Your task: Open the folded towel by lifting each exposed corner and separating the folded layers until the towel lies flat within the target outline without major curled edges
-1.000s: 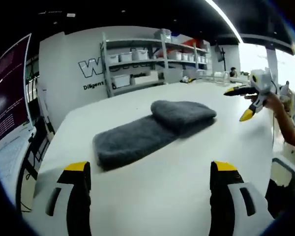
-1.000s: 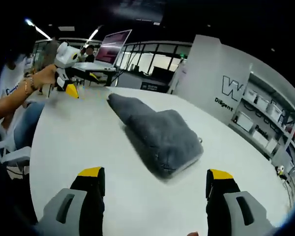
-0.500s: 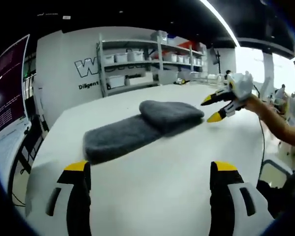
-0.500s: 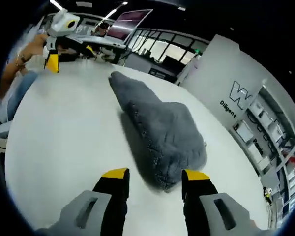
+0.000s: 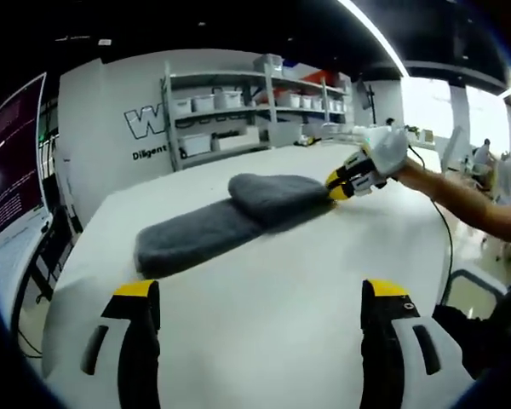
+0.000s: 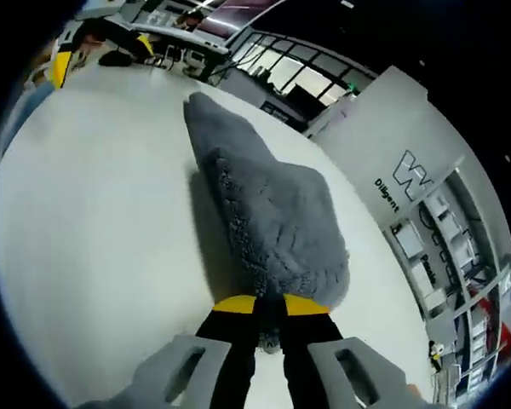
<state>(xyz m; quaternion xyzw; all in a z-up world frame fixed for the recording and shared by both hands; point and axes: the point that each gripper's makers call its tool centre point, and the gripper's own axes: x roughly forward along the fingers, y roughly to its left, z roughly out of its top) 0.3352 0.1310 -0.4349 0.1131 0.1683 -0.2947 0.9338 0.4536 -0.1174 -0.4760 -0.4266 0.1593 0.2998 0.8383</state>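
right gripper (image 6: 270,304) clamped on towel (image 6: 264,213) near corner, long axis running straight away from it; left gripper (image 5: 260,294) wide open, well short across tabletop (image 5: 264,281).

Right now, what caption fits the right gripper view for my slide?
The right gripper, jaws nearly together, pinches the near edge of the folded grey towel on the white table.
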